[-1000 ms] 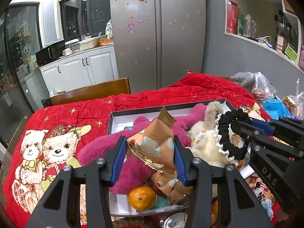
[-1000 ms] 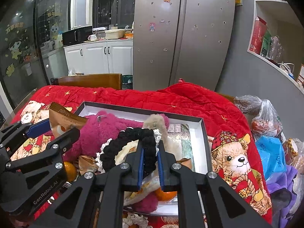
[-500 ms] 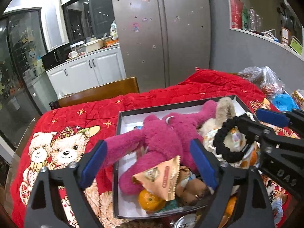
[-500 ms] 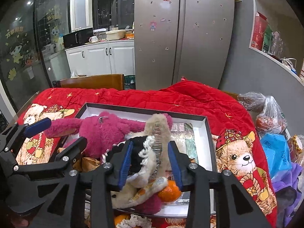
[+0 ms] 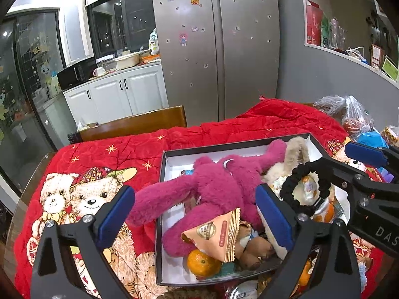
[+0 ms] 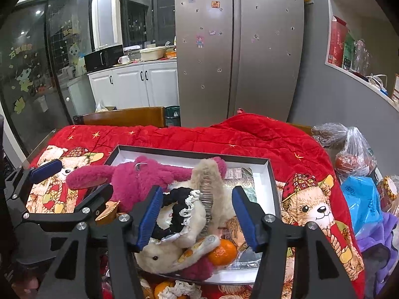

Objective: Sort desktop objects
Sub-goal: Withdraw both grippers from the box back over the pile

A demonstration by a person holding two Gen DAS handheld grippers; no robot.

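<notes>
Both tongs have just been opening over the shallow black-rimmed white box [image 5: 162, 199]. The left tongs [image 5: 194, 214] stand spread wide above the orange triangular snack packet [image 5: 214, 234] lying inside. The right tongs [image 6: 197, 214] stand apart around the black crocheted scrunchie [image 6: 174, 211], which rests on the cream plush rabbit [image 6: 174, 246]. Farther in the box sprawls the magenta plush bear [image 5: 219, 186].
</notes>
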